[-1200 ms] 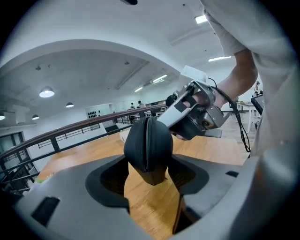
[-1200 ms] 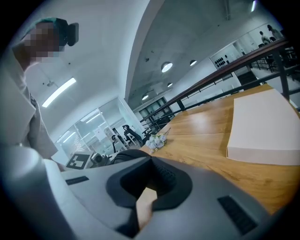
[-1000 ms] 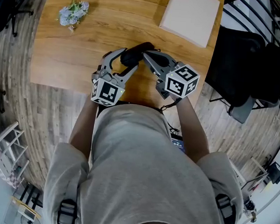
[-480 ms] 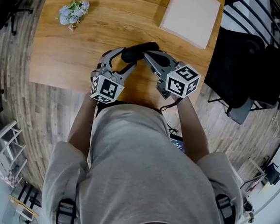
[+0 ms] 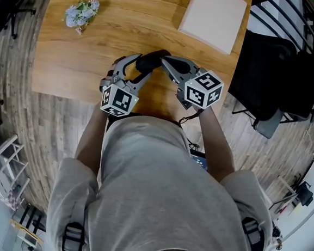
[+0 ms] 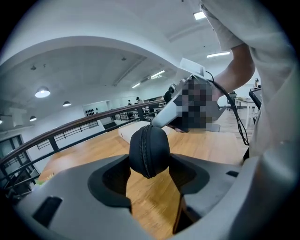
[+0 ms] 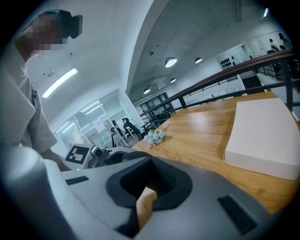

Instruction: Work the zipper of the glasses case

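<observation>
The wooden bench (image 5: 71,49) carries a white box (image 5: 213,18) at its far right; over its near edge sits the black glasses case (image 6: 149,150), long axis running away from the left claw (image 6: 150,171), which clamps its near end; the right claw (image 5: 167,62), pressed shut, meets the far end, nearer the zipper (image 6: 144,157); whether it pinches the pull I cannot tell.

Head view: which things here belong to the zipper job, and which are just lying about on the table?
In the job:
- glasses case, clamped in the left tool
- right tool, shut, with its tips at the case

Lying about:
- flower sprig
- white box
Both lie on the table, apart from the case.
</observation>
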The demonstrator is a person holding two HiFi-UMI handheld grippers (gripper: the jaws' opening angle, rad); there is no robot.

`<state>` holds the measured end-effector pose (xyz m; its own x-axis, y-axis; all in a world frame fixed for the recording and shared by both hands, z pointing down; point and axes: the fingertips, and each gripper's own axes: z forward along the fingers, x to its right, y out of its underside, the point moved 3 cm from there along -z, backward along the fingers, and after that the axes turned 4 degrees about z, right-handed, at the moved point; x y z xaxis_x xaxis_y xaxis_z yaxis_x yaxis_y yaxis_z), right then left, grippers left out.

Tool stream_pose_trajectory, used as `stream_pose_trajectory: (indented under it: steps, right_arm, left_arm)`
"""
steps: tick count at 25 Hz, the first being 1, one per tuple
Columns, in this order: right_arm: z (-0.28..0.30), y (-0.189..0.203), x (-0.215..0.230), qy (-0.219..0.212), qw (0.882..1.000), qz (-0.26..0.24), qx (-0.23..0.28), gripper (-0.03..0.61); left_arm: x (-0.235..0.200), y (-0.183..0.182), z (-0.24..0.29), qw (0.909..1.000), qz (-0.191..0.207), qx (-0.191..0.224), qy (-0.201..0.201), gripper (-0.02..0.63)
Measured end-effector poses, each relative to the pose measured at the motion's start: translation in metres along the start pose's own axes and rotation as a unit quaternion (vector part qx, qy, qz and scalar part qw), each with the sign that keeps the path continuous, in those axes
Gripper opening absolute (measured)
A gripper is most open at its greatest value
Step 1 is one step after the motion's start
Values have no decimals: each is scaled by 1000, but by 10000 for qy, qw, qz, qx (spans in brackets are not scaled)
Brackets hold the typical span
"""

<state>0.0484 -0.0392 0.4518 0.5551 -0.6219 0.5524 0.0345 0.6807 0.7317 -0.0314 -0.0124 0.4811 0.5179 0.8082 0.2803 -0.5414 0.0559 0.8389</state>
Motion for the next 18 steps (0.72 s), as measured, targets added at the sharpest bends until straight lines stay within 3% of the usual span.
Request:
stream_pose_trajectory:
  steps: [6, 13, 18]
  right_arm:
    - [3, 0, -10, 46, 9997, -205, -81, 25]
    - [10, 0, -37, 72, 9968, -769, -192, 25]
    - [19, 4, -57, -28, 9960, -870, -201, 25]
  left_arm:
    - [-2, 5, 3, 9985, 335, -430, -108, 265]
    - [-4, 11, 7, 9970, 374, -662, -145, 264]
    - [-5, 10, 9, 9966, 356, -723, -164, 262]
